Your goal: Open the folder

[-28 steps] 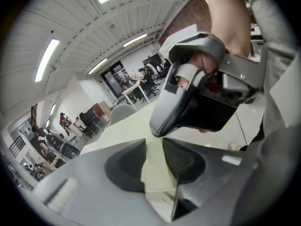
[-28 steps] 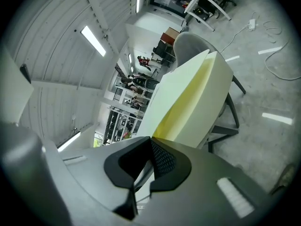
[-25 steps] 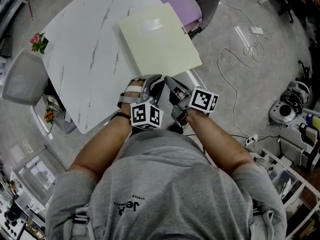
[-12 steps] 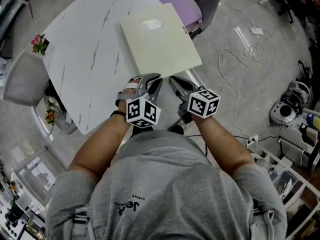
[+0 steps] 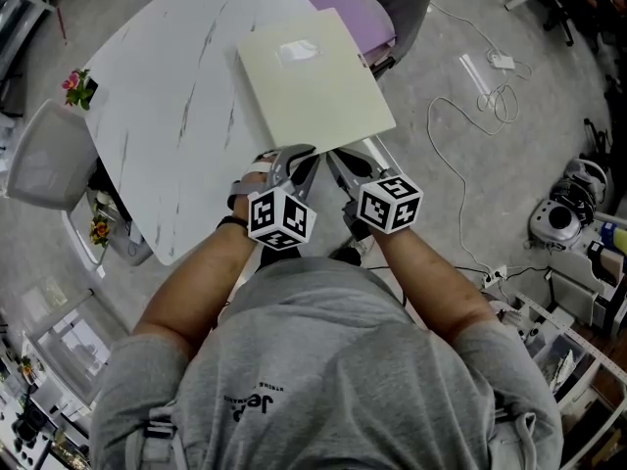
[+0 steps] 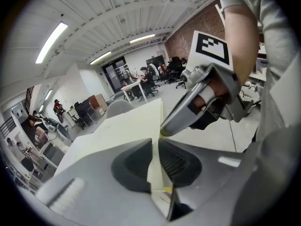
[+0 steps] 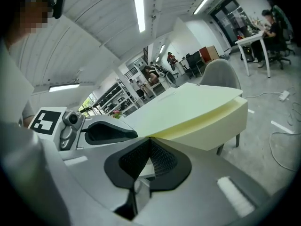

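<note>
The left gripper (image 6: 155, 147) has just been closing, and its pads now pinch the thin, pale near edge of the folder (image 6: 120, 131), which runs straight between them. The right gripper (image 7: 150, 142) is closed too. Its tips meet right at the folder (image 7: 193, 107), where the upper sheet and the thicker lower part run together, and a sliver of pale sheet shows between the pads.

In the head view the left gripper (image 5: 306, 157) and the right gripper (image 5: 336, 160) sit just beside each other at the folder's near edge, both pointing away from the person. In the left gripper view the right gripper (image 6: 164, 130) touches the folder's near right corner.

The folder (image 5: 313, 91) stretches away from both grippers. It lies flat on the right part of the white table (image 5: 167, 116), with its right side sticking out past the table's edge and a white label (image 5: 299, 51) on its far half. Beyond it stands a purple chair (image 5: 358, 8), a grey chair (image 5: 44, 160) stands at the table's left, and cables (image 5: 470, 116) lie on the floor to the right.
</note>
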Demonstrator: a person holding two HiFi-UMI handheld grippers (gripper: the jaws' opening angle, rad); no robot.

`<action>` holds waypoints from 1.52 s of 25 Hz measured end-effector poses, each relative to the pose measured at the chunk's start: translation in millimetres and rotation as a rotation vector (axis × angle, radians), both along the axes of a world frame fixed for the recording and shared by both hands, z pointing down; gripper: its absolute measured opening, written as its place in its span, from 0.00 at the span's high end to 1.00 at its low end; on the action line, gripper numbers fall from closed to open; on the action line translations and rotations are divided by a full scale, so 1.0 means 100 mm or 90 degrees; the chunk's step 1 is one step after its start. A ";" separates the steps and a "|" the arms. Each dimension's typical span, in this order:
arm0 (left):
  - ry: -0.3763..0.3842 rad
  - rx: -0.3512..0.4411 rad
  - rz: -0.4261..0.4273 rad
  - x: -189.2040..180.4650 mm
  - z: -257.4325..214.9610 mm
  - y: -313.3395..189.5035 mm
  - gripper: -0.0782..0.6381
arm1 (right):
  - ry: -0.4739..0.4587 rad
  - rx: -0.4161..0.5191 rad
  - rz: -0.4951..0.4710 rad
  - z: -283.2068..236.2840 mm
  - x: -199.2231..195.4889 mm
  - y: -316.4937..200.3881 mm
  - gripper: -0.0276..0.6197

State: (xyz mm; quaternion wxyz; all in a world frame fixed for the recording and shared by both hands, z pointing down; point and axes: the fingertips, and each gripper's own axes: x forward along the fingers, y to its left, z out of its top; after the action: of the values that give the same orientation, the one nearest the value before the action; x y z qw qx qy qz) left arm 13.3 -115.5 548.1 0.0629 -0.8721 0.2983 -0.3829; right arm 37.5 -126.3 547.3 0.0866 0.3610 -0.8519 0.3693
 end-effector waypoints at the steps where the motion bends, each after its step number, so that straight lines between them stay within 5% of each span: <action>1: -0.001 -0.004 0.000 0.00 0.00 0.00 0.76 | 0.004 -0.010 0.006 0.02 0.00 0.00 0.95; 9: 0.006 -0.038 -0.009 -0.02 0.07 0.05 0.76 | 0.064 -0.118 0.021 0.28 -0.02 0.04 0.95; 13: 0.043 -0.036 -0.019 0.00 -0.11 0.02 0.76 | 0.135 -0.228 0.053 0.81 0.28 0.27 0.95; 15: 0.054 -0.045 -0.017 0.00 -0.14 0.00 0.76 | 0.094 -0.190 0.049 0.72 0.35 0.34 0.95; 18: 0.063 -0.067 -0.017 -0.07 -0.08 0.00 0.76 | 0.029 -0.055 0.009 0.21 0.19 0.27 0.95; 23: 0.094 -0.096 -0.027 -0.02 -0.08 0.01 0.75 | 0.059 0.055 -0.052 -0.10 -0.04 0.07 0.95; 26: 0.111 -0.119 -0.026 -0.01 -0.06 0.00 0.75 | 0.129 0.113 -0.086 -0.12 -0.09 0.05 0.95; 30: 0.115 -0.137 -0.015 0.02 -0.06 0.01 0.75 | 0.349 0.265 -0.208 0.01 -0.16 0.16 0.95; 33: 0.110 -0.146 -0.013 0.02 -0.02 0.00 0.75 | 0.394 0.252 -0.228 0.13 -0.18 0.17 0.95; 38: 0.110 -0.169 0.000 0.07 0.06 0.09 0.76 | 0.351 0.108 -0.188 0.22 -0.15 0.04 0.95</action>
State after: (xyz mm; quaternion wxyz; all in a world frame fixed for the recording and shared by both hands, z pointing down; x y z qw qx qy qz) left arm 20.4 -106.9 554.0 -0.0787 -0.9025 0.2494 -0.3423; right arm 22.3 -122.1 569.4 0.3367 0.3258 -0.8672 0.1688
